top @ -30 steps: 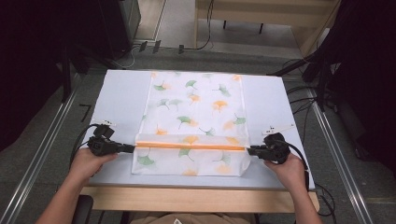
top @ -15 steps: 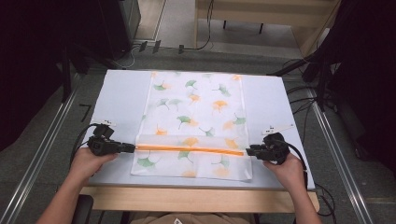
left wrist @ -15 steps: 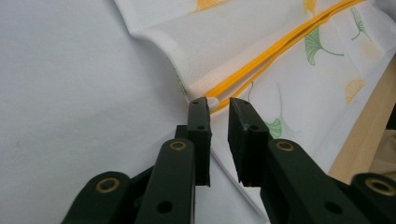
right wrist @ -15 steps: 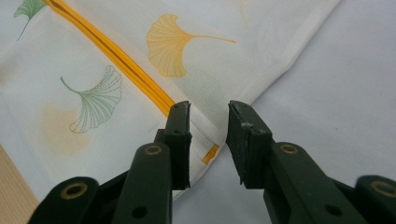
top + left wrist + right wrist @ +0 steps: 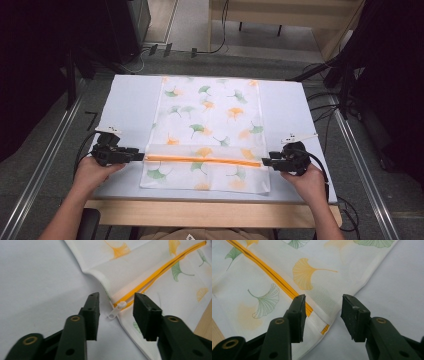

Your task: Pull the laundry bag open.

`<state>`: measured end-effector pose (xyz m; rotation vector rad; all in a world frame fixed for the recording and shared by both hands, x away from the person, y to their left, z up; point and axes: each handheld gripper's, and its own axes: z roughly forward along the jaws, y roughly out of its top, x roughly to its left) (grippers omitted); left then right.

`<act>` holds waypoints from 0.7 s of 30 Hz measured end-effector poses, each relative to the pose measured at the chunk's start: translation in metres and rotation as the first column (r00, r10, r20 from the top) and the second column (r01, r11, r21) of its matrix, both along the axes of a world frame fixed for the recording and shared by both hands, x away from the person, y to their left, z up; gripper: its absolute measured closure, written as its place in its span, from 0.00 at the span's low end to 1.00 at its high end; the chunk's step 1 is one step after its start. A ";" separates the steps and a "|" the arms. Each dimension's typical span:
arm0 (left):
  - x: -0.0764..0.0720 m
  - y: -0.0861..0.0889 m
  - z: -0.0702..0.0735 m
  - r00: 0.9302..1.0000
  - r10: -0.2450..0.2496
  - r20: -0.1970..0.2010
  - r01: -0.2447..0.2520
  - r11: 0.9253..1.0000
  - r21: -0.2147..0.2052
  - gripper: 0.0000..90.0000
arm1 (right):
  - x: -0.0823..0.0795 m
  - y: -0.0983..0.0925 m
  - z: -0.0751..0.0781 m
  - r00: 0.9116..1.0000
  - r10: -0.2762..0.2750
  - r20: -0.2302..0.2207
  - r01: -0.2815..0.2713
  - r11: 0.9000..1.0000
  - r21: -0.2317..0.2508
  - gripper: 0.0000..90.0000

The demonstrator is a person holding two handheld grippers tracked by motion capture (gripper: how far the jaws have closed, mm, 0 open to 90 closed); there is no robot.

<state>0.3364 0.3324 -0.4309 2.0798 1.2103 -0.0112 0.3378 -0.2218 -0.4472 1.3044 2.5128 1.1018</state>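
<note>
Zipper ends (image 5: pixel 117 310) between parted fingers (image 5: pixel 91 315), seemingly untouched, either side.

Zipper (image 5: pixel 160 272) far end cut off by left gripper view's edge, pouch (image 5: pixel 332 262) corners cropped in right gripper view

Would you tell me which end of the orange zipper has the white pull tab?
The end at the left gripper: the white pull tab lies between its open jaws; the orange zipper shows none at the right gripper.

Bag (image 5: pixel 207 130) on table (image 5: pixel 130 100), between grippers
</note>
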 end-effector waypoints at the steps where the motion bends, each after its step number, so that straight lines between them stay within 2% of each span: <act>1: 0.001 0.001 0.000 1.000 0.008 -0.005 -0.008 1.000 -0.004 0.59 | 0.000 0.000 0.000 1.000 -0.001 0.001 0.001 1.000 0.000 0.62; 5: 0.002 0.001 0.000 1.000 0.021 -0.003 -0.021 1.000 -0.001 0.53 | -0.001 0.000 0.000 1.000 0.000 0.005 0.000 1.000 0.004 0.59; 11: 0.002 0.003 0.000 0.999 0.043 0.027 -0.043 0.999 0.004 0.46 | 0.000 -0.002 0.000 0.999 -0.006 0.035 0.006 1.000 0.006 0.52; 13: 0.002 0.004 0.000 0.998 0.049 0.042 -0.049 0.999 0.008 0.45 | -0.001 -0.003 0.001 0.999 -0.005 0.039 0.004 1.000 0.027 0.51; 16: 0.003 0.005 0.001 0.997 0.054 0.062 -0.056 0.998 0.020 0.43 | -0.002 -0.005 0.002 0.997 0.012 0.071 -0.015 0.999 0.045 0.48; 19: 0.004 0.005 0.000 0.995 0.060 0.077 -0.063 0.997 0.041 0.41 | -0.002 -0.008 0.002 0.997 0.008 0.081 -0.011 0.999 0.047 0.44; 21: 0.004 0.006 0.001 0.994 0.065 0.084 -0.068 0.997 0.042 0.41 | -0.002 -0.011 0.002 0.996 -0.006 0.090 0.000 0.998 0.065 0.41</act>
